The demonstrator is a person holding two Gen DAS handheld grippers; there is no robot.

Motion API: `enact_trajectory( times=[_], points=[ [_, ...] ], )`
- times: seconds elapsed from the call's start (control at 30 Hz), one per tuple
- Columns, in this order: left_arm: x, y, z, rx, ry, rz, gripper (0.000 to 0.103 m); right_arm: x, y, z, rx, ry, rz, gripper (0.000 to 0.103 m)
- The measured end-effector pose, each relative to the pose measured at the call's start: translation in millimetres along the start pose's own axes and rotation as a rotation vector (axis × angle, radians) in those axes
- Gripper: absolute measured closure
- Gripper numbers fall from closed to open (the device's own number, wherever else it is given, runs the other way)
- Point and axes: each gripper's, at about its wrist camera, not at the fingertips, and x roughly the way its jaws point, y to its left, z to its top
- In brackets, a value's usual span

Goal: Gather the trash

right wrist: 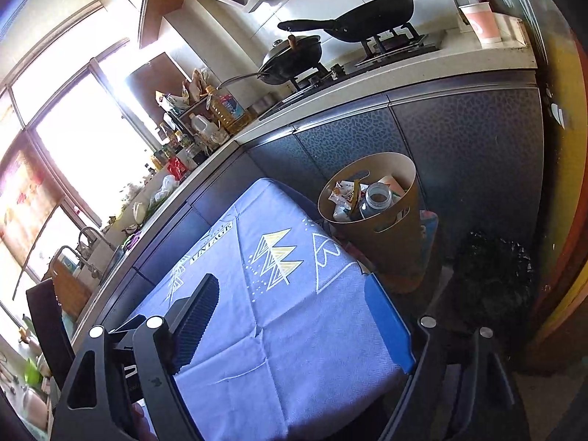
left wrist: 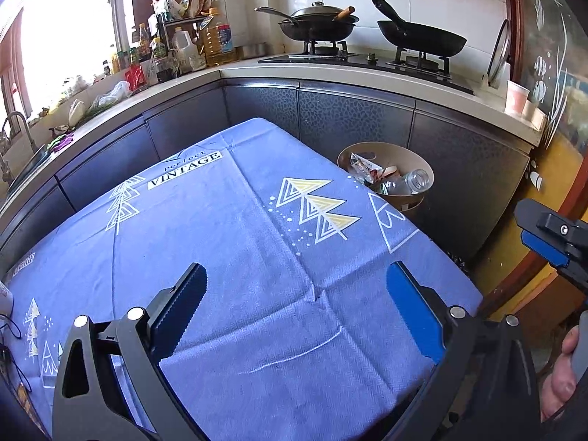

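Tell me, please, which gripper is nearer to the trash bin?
Right. The right gripper is open at the table edge beside the trash bin; the left gripper is open over the table's middle.

Blue tablecloth point(left wrist: 257, 275) at centre; dark cabinets point(left wrist: 349, 117) behind, stove point(left wrist: 367, 60) above, bright window point(left wrist: 62, 29) upper left.
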Motion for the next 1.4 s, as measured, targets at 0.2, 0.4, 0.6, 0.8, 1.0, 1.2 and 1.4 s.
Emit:
enact_trajectory(
  times=[0.2,0.4,0.6,0.8,1.0,1.2,1.4],
  points=[
    [12,2,-5,0.006,0.044,0.023,0.006,12,1,-1,-0.005,0.026,-0.007,0.021],
    [30,13,-14,-0.017,0.124,0.021,0.006,29,-1,0,0.005,0.056,-0.009,0.021],
    [43,23,-17,-0.035,0.171,0.034,0.006,47,4,4,-0.004,0.084,-0.004,0.021],
    [56,30,-19,-0.035,0.207,0.048,0.006,63,8,2,-0.008,0.114,0.005,0.021],
    [73,33,-14,-0.051,0.241,0.043,0.006,71,4,-2,-0.024,0.124,-0.032,0.021],
    [88,33,-12,-0.048,0.274,0.048,0.006,86,-4,-1,-0.002,0.154,-0.045,0.021],
    [92,33,-11,-0.031,0.268,0.056,0.006,94,-8,0,0.005,0.172,-0.063,0.021]
  ],
)
